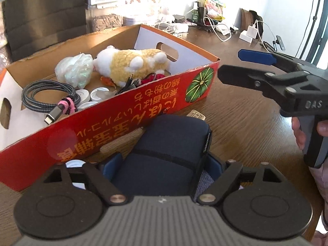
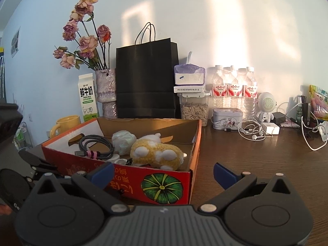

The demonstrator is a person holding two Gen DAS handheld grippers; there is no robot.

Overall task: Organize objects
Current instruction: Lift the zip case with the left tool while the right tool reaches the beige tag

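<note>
Between my left gripper's (image 1: 164,164) fingers lay a dark blue pouch (image 1: 164,153) on the wooden table (image 1: 246,127), just this side of the red cardboard box (image 1: 127,110). Its blue pads flanked the pouch's sides, the jaws partly closed around it; I could not tell whether they were pressing yet. To do this well, I judged I should squeeze until the soft fabric gave, lift clear of the box's near wall, then carry it beyond the jaws and set it down inside.

My right gripper (image 2: 164,176) hung empty, jaws wide apart, the box's corner ahead of and between them, nothing held.

Counting what I saw inside the box: one plush toy (image 1: 131,63), one crumpled plastic bag (image 1: 74,69), one coiled braided cable (image 1: 49,98) and about three white caps (image 1: 100,93); some dark small things beside the toy I could not make out. Beyond the box, ahead of the right jaws, stood one black paper bag (image 2: 146,82), one milk carton (image 2: 87,98) and at least four water bottles (image 2: 235,88).
</note>
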